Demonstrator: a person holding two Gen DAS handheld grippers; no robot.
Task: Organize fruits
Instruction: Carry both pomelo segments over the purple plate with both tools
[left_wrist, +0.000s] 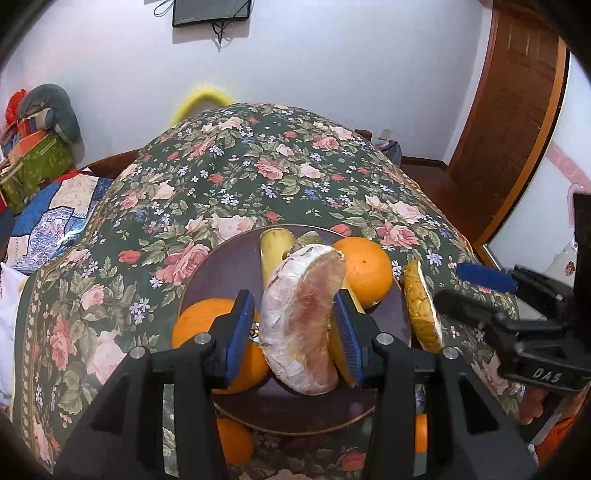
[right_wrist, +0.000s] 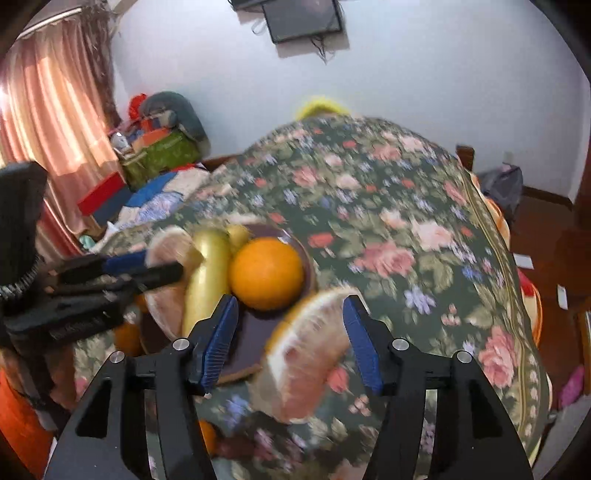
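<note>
Left wrist view: looks forward and downward along the left gripper (left_wrist: 293, 332), very close to a dark plate (left_wrist: 207, 266) on a floral tablecloth (left_wrist: 229, 177); white wall and a wall screen (left_wrist: 210, 11) lie beyond.
Right wrist view: same facing, from a spot further right (blurred throughout), close over the plate's (right_wrist: 255, 354) right edge, with the right gripper (right_wrist: 291, 343) at the bottom.
Shared area: the plate, an orange (left_wrist: 364, 271) (right_wrist: 266, 273), the tablecloth (right_wrist: 406, 206), the screen (right_wrist: 303, 16).
Cross-sighting: each view catches the other gripper at its edge: right gripper (left_wrist: 476, 291), left gripper (right_wrist: 147, 266).
</note>
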